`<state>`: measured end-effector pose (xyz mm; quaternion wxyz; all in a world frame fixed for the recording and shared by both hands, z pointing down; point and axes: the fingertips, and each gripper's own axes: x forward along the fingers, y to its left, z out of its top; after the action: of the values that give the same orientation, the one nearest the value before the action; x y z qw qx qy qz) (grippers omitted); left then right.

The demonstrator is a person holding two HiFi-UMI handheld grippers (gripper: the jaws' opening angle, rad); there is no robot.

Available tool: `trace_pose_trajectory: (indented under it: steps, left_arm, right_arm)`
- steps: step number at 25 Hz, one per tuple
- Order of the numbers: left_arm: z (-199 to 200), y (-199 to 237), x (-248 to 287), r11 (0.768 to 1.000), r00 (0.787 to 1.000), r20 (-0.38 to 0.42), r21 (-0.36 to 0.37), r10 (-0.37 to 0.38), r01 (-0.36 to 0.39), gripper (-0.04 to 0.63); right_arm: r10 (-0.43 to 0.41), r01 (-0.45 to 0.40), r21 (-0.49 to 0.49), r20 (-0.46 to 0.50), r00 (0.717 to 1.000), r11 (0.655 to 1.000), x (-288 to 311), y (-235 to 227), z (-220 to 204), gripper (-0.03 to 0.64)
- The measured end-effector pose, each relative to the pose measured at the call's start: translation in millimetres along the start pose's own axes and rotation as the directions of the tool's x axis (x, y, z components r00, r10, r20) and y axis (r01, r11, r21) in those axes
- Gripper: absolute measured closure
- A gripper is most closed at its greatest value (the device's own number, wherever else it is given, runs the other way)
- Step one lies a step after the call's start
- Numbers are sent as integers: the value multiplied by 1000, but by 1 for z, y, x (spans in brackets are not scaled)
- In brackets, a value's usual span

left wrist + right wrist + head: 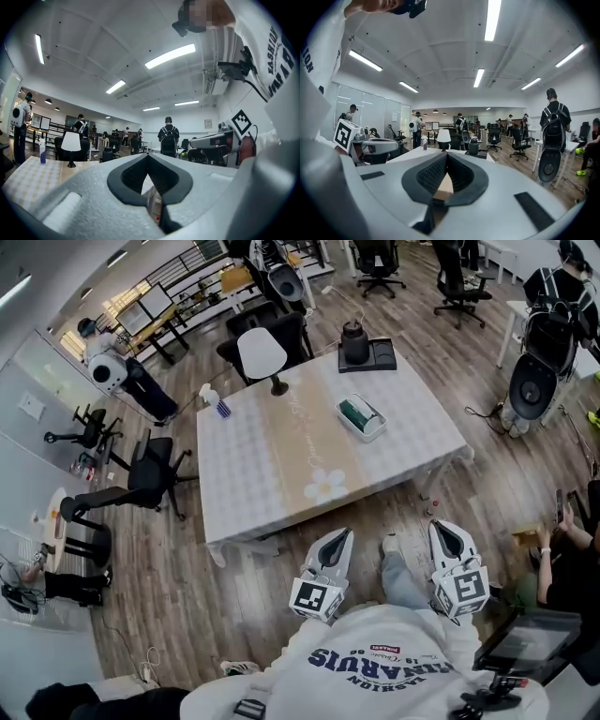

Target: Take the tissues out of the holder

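The tissue holder (361,418), a white tray with a green pack in it, lies on the right half of the checked table (272,465). Both grippers hover close to my body, short of the table's near edge and far from the holder. In the head view my left gripper (343,533) points at the table with its jaws together and nothing in them. My right gripper (442,525) stands beside it, also shut and empty. In the left gripper view the jaw tips (149,156) meet. The right gripper view shows its tips (446,154) closed as well.
A white lamp (262,354), a black jug on a black tray (356,343) and a spray bottle (208,394) stand along the table's far side. Office chairs (141,479) surround it. People stand at the far left and right; one sits at my right (567,559).
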<state>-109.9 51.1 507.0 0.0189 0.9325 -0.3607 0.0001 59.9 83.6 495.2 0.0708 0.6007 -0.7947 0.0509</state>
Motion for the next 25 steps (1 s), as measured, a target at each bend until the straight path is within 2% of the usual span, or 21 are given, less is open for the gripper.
trace_pose_trajectory:
  steps: [10, 25]
  left_arm:
    - [12, 58, 75, 998, 998, -8, 10, 60, -60, 592]
    - [27, 107, 199, 995, 996, -11, 48, 93, -92, 592]
  right_arm:
    - [61, -61, 7, 2, 998, 998, 93, -47, 16, 607]
    - [122, -122, 24, -5, 992, 992, 203, -133, 31, 607]
